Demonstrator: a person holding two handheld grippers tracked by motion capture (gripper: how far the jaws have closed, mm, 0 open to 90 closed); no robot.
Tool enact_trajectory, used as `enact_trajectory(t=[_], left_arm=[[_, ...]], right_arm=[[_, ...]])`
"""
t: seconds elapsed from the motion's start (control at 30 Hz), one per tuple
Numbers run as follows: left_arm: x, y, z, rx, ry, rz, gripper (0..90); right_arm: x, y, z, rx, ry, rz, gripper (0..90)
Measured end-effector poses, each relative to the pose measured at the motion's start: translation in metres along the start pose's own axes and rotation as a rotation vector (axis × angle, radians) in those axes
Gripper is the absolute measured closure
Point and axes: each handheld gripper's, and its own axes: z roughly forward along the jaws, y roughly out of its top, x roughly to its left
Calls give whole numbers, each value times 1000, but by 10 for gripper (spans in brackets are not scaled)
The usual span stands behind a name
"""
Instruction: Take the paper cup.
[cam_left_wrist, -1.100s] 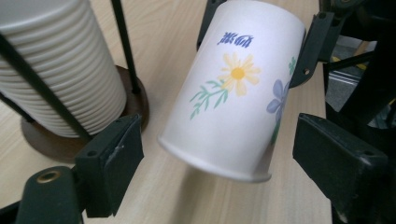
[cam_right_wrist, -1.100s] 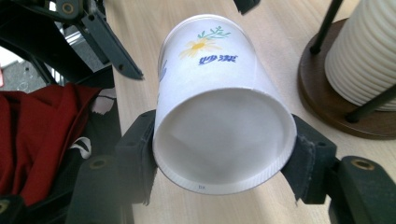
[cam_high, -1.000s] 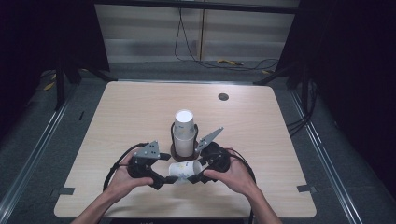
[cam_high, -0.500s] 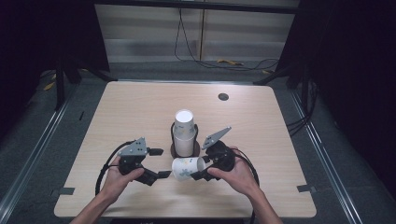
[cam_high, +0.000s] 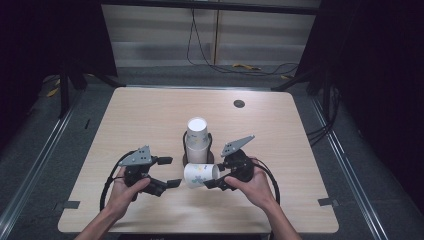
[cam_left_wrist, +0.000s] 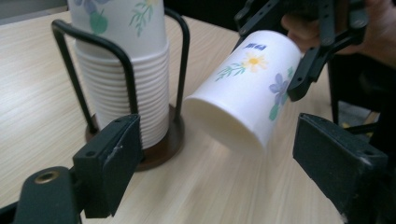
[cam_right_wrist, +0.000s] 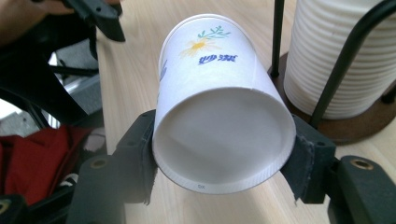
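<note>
White paper, printed with flowers, is clamped between the black jaws of the right gripper (cam_high: 216, 181): a single paper cup (cam_high: 200, 175) is held on its side, its wall pinched near the base from both sides. In the right gripper view the cup (cam_right_wrist: 219, 112) is seen base-first, the round recessed base toward the camera at 6 o'clock and the mouth pointing away toward 12 o'clock, with a daisy and blue lettering on the upper wall. In the high view the cup is held just above the wooden table (cam_high: 150, 110), its mouth turned toward 9 o'clock, where the left gripper (cam_high: 169, 172) is found.

The left gripper's jaws are spread wide apart and nothing is touched by them. In the left gripper view the held cup (cam_left_wrist: 247, 88) is seen ahead between the two jaw pads, tilted, with its open mouth toward the camera.

Just beyond the held cup, at 12 o'clock from it in the high view, a stack of paper cups (cam_high: 198, 137) is kept upright and mouth-down in a black wire holder (cam_left_wrist: 123, 70) on a round brown base (cam_left_wrist: 161, 147). The held cup and the stack are close but apart.

Farther off, at 1 o'clock from the stack, a small dark round cap (cam_high: 239, 103) is set into the tabletop near its far edge.
</note>
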Motion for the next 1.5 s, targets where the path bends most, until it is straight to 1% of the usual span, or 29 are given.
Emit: enact_trajectory(t=[0.1, 0.2, 0.27, 0.37, 0.4, 0.47, 0.5, 0.57, 0.63, 0.7, 0.83, 0.97, 1.0, 1.13, 1.23, 1.27, 1.3, 1.37, 1.4, 1.5], left_arm=[[-1, 1, 2, -2, -14, 11, 156], [-2, 1, 2, -8, -10, 11, 156], [-2, 1, 2, -15, -16, 3, 156], [-3, 2, 2, -12, -6, 8, 156], [-4, 2, 1, -15, -6, 8, 156], [-5, 3, 1, -19, -8, 6, 156], [-5, 4, 1, -26, -11, 4, 156], [-6, 5, 1, -30, -9, -1, 156], [-6, 6, 0, -39, -8, -9, 156], [-5, 6, 0, -49, -24, -20, 156], [-6, 6, 0, -48, -22, -20, 156], [-6, 6, 0, -53, -28, -22, 156], [-6, 6, 0, -56, -34, -26, 156], [-4, 7, 2, -77, -34, -39, 156], [-3, 8, 3, -71, -40, -36, 156], [-4, 8, 3, -74, -35, -35, 156], [-4, 8, 3, -79, -40, -37, 156], [-4, 8, 4, -83, -43, -40, 156], [-4, 8, 4, -77, -47, -39, 155], [-4, 9, 4, -75, -40, -33, 155]], right_arm=[[-1, -1, -1, -33, 8, -4, 365], [-2, -2, -2, -65, 27, -7, 365], [-3, -3, -3, -81, 28, -3, 365], [-3, -3, -5, -108, 38, -5, 365], [-4, -3, -5, -120, 47, 1, 365], [-4, -4, -6, -136, 55, -5, 364], [-5, -4, -6, -147, 74, -4, 364], [-6, -5, -7, -171, 86, -1, 364], [-6, -7, -6, -177, 87, -4, 365], [-6, -7, -6, -187, 89, -7, 363], [-5, -8, -5, -210, 97, -7, 363], [-4, -8, -5, -225, 103, -8, 363], [-4, -8, -4, -231, 112, -6, 363], [-2, -7, -3, -250, 98, -15, 366], [1, -6, -4, -269, 96, -18, 367], [1, -5, -4, -271, 100, -19, 368], [2, -5, -5, -276, 102, -21, 368], [1, -5, -5, -280, 113, -18, 368], [2, -5, -5, -280, 113, -17, 368], [2, -4, -4, -277, 125, -17, 368]])
